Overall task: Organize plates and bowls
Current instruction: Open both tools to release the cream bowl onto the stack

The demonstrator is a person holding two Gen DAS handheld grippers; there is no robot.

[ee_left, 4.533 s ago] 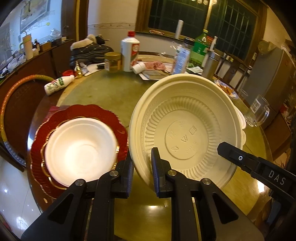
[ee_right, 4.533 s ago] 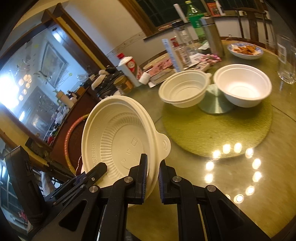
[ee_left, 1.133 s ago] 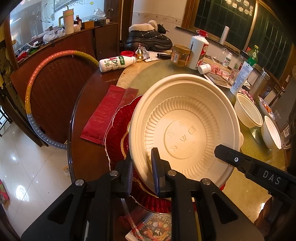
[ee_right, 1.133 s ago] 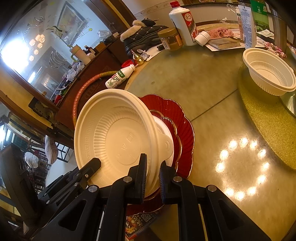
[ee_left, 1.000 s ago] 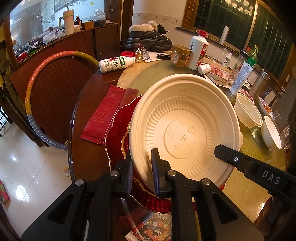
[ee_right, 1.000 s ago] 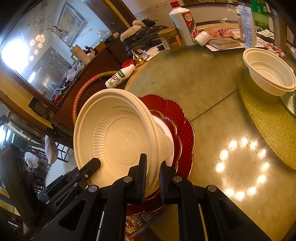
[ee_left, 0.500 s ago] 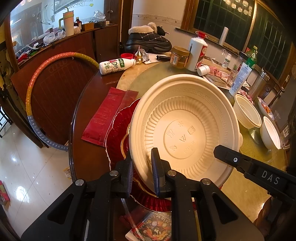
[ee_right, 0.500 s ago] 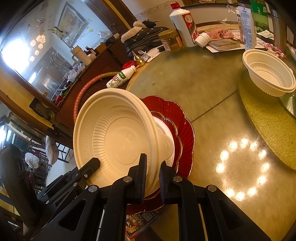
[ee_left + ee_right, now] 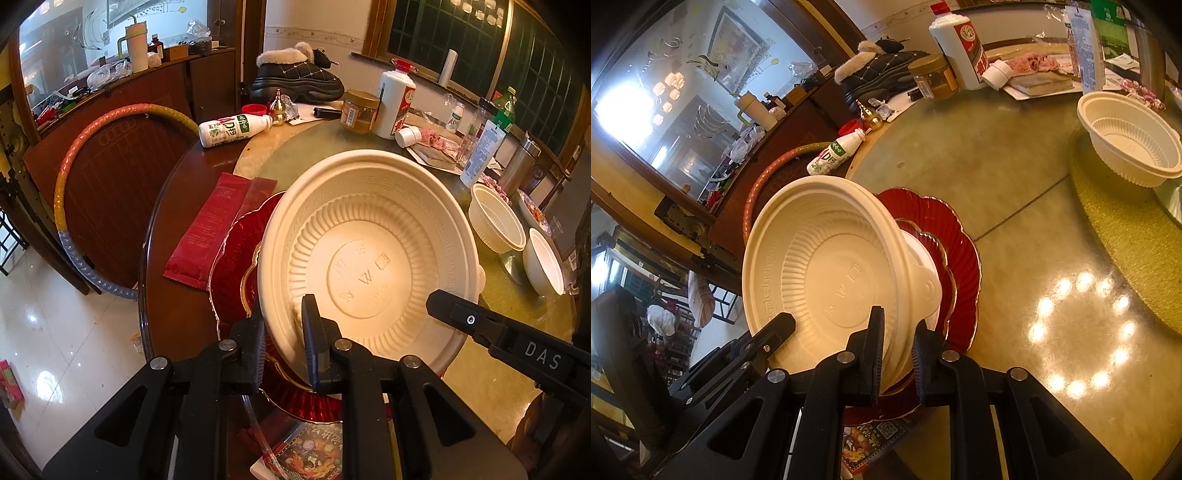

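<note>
I hold the big cream bowl (image 9: 369,258) with both tongs, tipped up over the red plate (image 9: 945,236) near the edge of the bench (image 9: 1015,173). My left tongs (image 9: 282,332) pinch its rim tight. My right tongs (image 9: 898,338) have the other side of the rim between them, and they are starting to spread apart. A small white bowl (image 9: 919,258) sits on the red plate, under the big one. Two more bowls (image 9: 496,225) wait farther back on the bench.
</note>
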